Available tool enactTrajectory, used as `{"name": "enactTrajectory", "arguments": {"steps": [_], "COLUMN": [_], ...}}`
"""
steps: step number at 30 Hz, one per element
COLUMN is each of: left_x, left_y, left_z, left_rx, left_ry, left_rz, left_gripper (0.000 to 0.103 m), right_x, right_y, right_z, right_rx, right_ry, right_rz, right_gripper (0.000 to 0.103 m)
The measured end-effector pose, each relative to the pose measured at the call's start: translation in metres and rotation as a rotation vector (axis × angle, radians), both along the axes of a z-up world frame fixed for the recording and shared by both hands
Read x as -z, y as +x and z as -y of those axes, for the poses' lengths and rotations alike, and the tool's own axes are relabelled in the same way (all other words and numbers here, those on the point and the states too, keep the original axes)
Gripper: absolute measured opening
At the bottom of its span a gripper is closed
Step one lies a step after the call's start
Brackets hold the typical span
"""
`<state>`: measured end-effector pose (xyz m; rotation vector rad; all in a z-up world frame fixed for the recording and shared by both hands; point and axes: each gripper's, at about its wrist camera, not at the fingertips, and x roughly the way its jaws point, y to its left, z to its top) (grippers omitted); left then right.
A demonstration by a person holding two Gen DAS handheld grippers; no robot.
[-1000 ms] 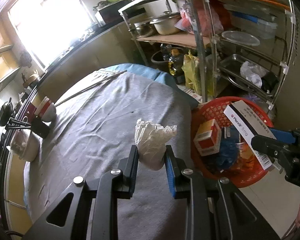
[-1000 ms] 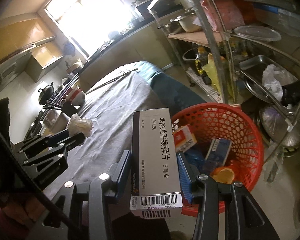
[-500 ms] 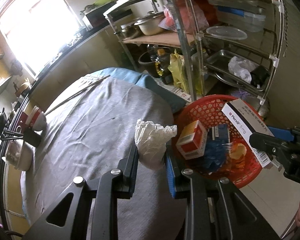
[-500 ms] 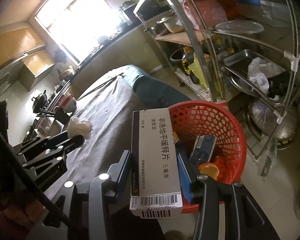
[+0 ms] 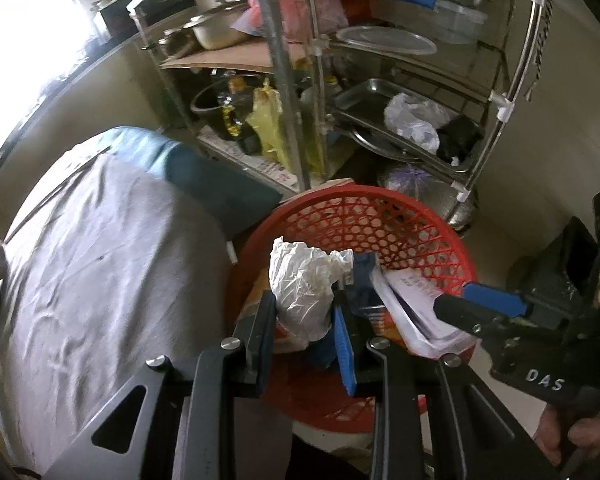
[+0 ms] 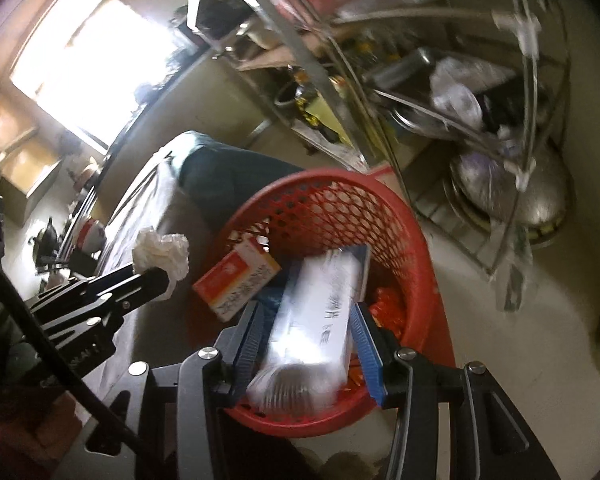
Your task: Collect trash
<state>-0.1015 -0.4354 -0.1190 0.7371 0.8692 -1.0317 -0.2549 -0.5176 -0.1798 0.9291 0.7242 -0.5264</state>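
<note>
The red mesh basket (image 5: 380, 194) (image 6: 320, 175) stands on the floor by the table's end. My left gripper (image 5: 304, 305) is over its near-left rim. A crumpled white paper (image 5: 300, 276) (image 6: 162, 250) sits between its fingers, and its jaws are opening; the pads still touch the paper. My right gripper (image 6: 307, 309) is shut on a long white medicine box (image 6: 320, 300) (image 5: 412, 312), tilted down into the basket. Inside lie a red-and-white carton (image 6: 236, 280) and blue packs.
A grey cloth covers the table (image 5: 100, 260) to the left, with a blue cloth (image 5: 204, 176) at its end. A metal rack (image 5: 296, 80) with pots, trays and bags stands right behind the basket. A hand (image 5: 560, 432) holds the right gripper's grip.
Both grippers moved from the table side to over the basket and tipped downward. The white box went from upright above the rim to slanting into the basket. The paper now hangs over the basket.
</note>
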Motion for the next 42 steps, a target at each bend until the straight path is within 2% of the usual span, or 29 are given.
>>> {"name": "enactTrajectory", "arguments": {"steps": [4, 6, 8, 15, 17, 21, 27, 33, 42], "left_x": [0.012, 0.017, 0.020, 0.004, -0.005, -0.024, -0.043, -0.053, -0.066], "left_y": [-0.001, -0.002, -0.003, -0.002, 0.000, 0.003, 0.001, -0.005, -0.001], "left_z": [0.006, 0.006, 0.005, -0.012, -0.021, -0.042, -0.064, -0.076, -0.100], "left_rx": [0.009, 0.014, 0.022, 0.001, -0.021, -0.062, -0.086, -0.088, -0.130], "left_ry": [0.021, 0.038, 0.049, 0.032, 0.014, -0.029, -0.062, -0.080, -0.114], "left_rz": [-0.051, -0.047, -0.037, 0.007, 0.019, 0.045, 0.087, 0.092, 0.090], "left_gripper": [0.030, 0.036, 0.054, 0.060, 0.068, 0.070, 0.070, 0.071, 0.072], "right_x": [0.011, 0.012, 0.011, -0.002, -0.008, -0.016, -0.016, -0.026, -0.055], "right_y": [-0.001, -0.002, -0.001, 0.002, 0.004, 0.007, 0.007, 0.006, 0.013], "right_z": [0.003, 0.003, 0.004, 0.000, -0.004, -0.012, -0.020, -0.027, -0.043], "right_rx": [0.012, 0.013, 0.013, 0.004, -0.004, -0.024, -0.030, -0.039, -0.067], "right_ry": [0.030, 0.033, 0.031, 0.005, -0.010, -0.033, -0.028, -0.052, -0.166], "right_rz": [-0.008, -0.006, -0.008, -0.001, -0.011, -0.032, -0.060, -0.064, -0.066], "right_gripper": [0.049, 0.049, 0.049, 0.049, 0.051, 0.057, 0.057, 0.057, 0.057]}}
